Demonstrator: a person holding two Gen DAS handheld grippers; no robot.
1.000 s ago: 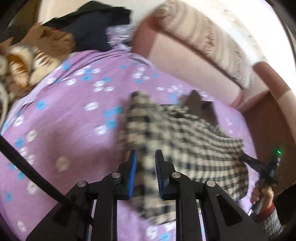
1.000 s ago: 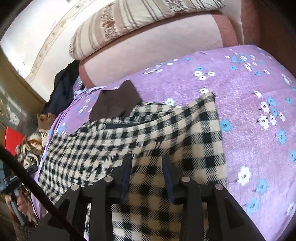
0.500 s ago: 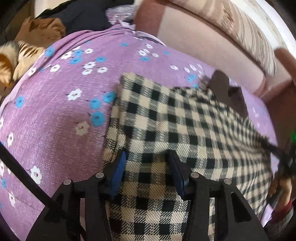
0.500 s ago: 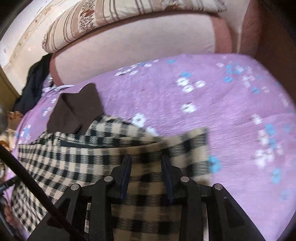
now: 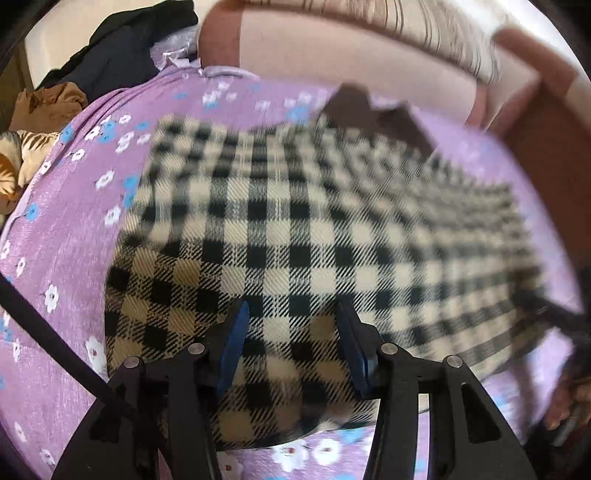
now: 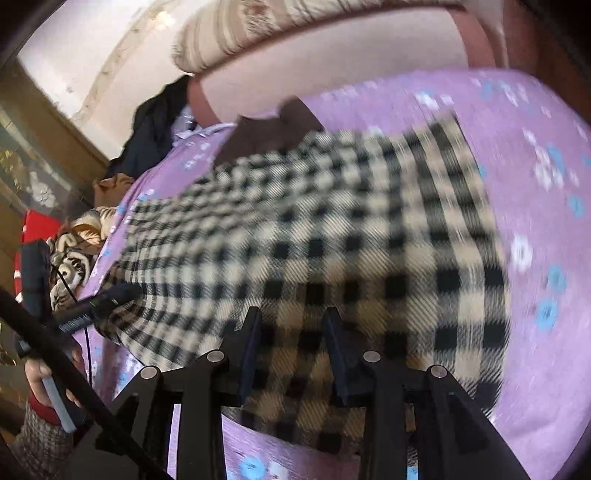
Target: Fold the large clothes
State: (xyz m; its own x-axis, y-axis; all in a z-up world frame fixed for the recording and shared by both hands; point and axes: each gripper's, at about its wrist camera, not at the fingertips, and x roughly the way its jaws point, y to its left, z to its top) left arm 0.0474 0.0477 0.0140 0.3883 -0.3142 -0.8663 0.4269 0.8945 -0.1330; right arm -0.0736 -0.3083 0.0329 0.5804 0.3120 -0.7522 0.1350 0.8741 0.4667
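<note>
checked garment (image 5: 332,229) flat on bed (image 5: 66,236) | left gripper (image 5: 291,343) jaws just parted, gripping nothing | right gripper (image 6: 291,343) jaws parted over cloth

Bright daylight, motion blur, fisheye-warped edges

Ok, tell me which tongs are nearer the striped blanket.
Left. The left tongs, jaws just opened over the checked garment's edge, sit beside the blanket; the right tongs are across the garment.

Bed cover (image 5: 74,229): purple, white and blue flowers, fills mid-frame.
Headboard (image 5: 332,62): pink padded, top of frame.
Striped pillow (image 6: 258,33): on headboard.
Wall (image 6: 92,55): pale, brightly lit, upper left.
Dark clothes pile (image 5: 122,48): upper left.
</note>
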